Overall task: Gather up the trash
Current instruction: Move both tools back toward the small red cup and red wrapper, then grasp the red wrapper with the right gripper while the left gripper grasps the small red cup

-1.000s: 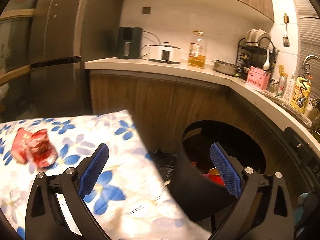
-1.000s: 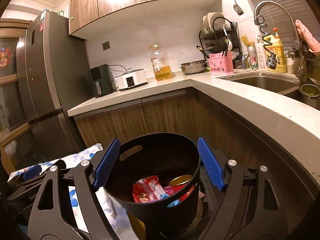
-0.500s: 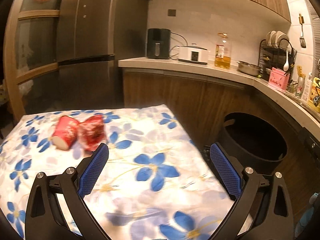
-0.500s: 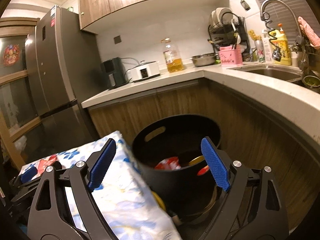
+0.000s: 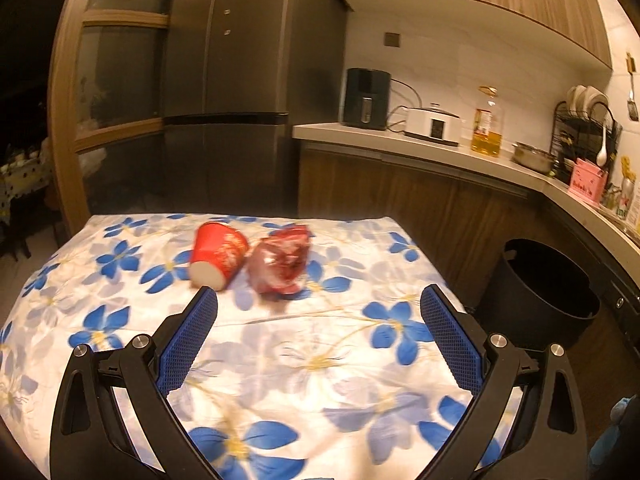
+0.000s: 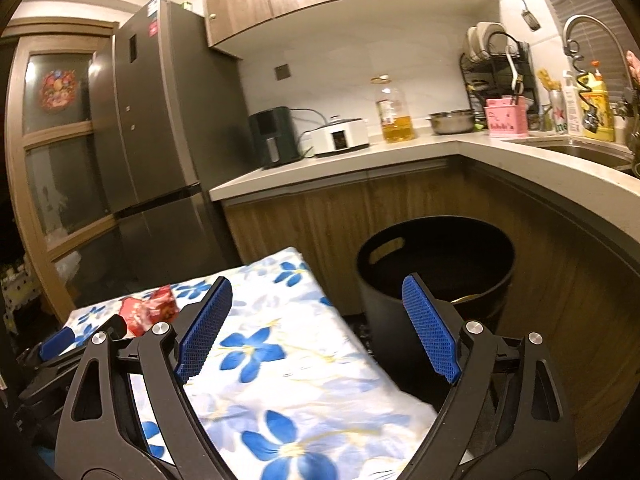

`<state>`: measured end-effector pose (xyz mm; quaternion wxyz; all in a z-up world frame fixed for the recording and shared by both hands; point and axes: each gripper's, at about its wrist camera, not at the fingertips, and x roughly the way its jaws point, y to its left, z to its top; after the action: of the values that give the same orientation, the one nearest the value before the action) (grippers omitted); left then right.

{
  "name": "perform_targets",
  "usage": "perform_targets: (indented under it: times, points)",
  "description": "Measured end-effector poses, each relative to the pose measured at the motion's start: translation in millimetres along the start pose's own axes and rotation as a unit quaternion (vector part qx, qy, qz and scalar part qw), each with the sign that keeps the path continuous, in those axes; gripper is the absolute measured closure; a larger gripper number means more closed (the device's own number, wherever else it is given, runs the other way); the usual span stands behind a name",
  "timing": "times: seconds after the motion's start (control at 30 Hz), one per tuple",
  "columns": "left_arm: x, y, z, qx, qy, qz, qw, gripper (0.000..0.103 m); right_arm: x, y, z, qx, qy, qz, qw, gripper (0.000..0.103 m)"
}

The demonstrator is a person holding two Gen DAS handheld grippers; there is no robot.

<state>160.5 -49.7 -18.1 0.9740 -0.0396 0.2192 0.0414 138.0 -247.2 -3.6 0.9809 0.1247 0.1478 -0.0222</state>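
Both my claws gape empty; left claw (image 5: 318, 306) faces a light, crushable cup (image 5: 218, 254) and probably crinkly wrapper (image 5: 282, 266) mid-desk (image 5: 120, 312); pinch across.

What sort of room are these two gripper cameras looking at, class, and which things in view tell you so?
Most likely a home kitchen: a tall fridge, a worktop bearing a cooker and an oil bottle, and a sink tap beside a dish rack.

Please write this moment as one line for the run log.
left gripper: open, empty, facing red paper cup and red wrapper on floral cloth | right gripper: open, empty | black bin: beside table
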Motion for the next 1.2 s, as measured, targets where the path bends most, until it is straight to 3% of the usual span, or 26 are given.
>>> perform_targets:
  times: [0.37,0.73,0.97,1.2]
  points:
    - [8.5,67.6,-6.1,-0.038,0.008,0.05,0.998,0.006,31.1,59.8,-20.3,-0.021,0.033,0.045,0.998,0.017]
    - [32.6,127.6,-1.3,-0.068,0.01,0.098,0.9928,0.006,90.2,140.9,-41.8,-0.062,0.066,0.108,0.99,0.017]
    - [46.8,164.7,8.3,-0.096,0.007,0.123,0.9877,0.006,128.8,181.2,-53.4,-0.074,0.081,0.12,0.987,0.017]
    - [58.3,174.1,18.1,-0.087,-0.005,0.122,0.9886,0.006,166.4,205.7,-62.0,-0.064,0.101,0.111,0.987,0.017]
